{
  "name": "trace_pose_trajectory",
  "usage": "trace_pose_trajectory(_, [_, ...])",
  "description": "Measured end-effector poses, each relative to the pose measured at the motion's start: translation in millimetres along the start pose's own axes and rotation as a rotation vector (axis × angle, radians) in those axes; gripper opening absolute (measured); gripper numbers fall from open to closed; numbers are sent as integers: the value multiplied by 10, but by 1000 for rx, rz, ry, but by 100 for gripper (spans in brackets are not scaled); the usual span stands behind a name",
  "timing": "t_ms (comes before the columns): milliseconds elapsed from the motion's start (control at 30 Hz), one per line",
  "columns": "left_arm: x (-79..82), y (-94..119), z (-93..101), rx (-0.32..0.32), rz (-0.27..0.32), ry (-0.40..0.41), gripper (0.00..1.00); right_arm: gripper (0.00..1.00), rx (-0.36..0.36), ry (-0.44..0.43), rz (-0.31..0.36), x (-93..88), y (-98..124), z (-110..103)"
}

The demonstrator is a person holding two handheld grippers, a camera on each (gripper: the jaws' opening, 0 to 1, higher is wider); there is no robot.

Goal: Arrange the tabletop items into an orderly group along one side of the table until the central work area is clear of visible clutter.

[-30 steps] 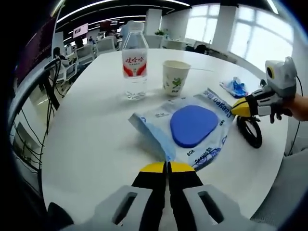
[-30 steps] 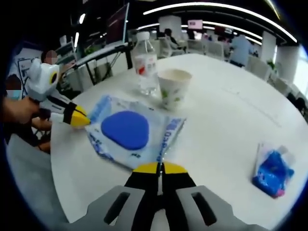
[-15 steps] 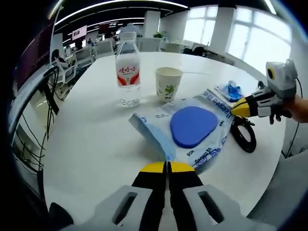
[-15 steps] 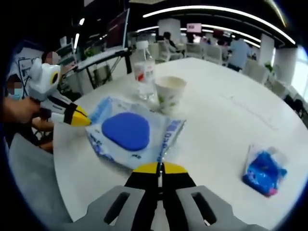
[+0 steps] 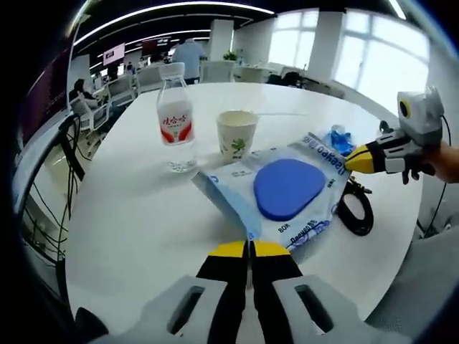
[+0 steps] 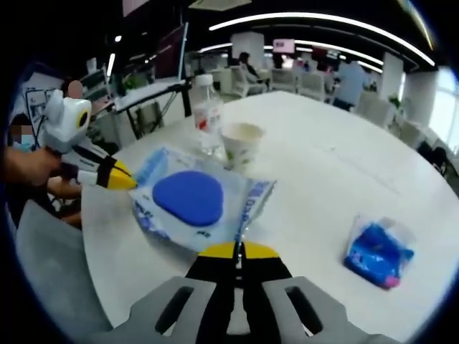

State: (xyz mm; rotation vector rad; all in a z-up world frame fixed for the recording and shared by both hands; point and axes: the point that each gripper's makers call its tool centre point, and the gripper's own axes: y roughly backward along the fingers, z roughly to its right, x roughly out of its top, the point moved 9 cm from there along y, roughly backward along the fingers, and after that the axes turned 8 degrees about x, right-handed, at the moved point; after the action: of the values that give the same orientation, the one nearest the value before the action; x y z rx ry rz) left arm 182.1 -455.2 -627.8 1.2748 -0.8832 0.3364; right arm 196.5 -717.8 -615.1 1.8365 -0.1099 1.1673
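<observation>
The left hand-held gripper (image 5: 249, 248) had its 2 yellow-tipped jaws pinched together on one corner of a blue-and-white plastic pack (image 5: 276, 193), which carried a blue oval pad (image 5: 288, 186) at its middle. The right hand-held gripper (image 6: 237, 250) clamped the opposite corner of the same pack (image 6: 195, 206), jaws equally tight, so the pack was held between the 2 grippers over the white tabletop (image 5: 136, 215).

In the left gripper view, the right hand-held gripper (image 5: 353, 159) came in from the right, its yellow tip at the pack's far edge. Beyond the pack stood a paper cup (image 5: 237, 135), and just left of it an upright water bottle (image 5: 176, 127) with a red label. A black cable coil (image 5: 354, 208) lay right of the pack, below the other gripper, and a small blue packet (image 5: 338, 137) lay farther off near that gripper.

In the right gripper view, the left hand-held gripper (image 6: 128, 180) entered from the left, held by a hand (image 6: 29, 166). The cup (image 6: 240, 144) and bottle (image 6: 207, 116) stood past the pack, and the blue packet (image 6: 379, 252) lay well apart to the right.
</observation>
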Motion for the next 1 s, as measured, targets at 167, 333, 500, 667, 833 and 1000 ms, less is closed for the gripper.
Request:
trace_pose_trajectory(167, [54, 4, 56, -9, 9, -8, 0, 0, -6, 2, 5, 1, 81, 42])
trace_pose_trajectory(333, [104, -25, 134, -15, 13, -15, 0, 0, -17, 6, 8, -8, 175, 91])
trace_pose_trajectory(500, [162, -40, 221, -25, 21, -25, 0, 0, -29, 11, 8, -23, 271, 142])
trace_pose_trajectory(667, [220, -42, 282, -29, 27, -31, 0, 0, -42, 1, 20, -34, 336, 193])
trace_pose_trajectory(833, [280, -56, 323, -32, 29, -38, 0, 0, -52, -5, 31, -46, 376, 217])
trace_pose_trajectory(1000, [315, -73, 355, -35, 31, -52, 0, 0, -57, -18, 39, -73, 415, 239])
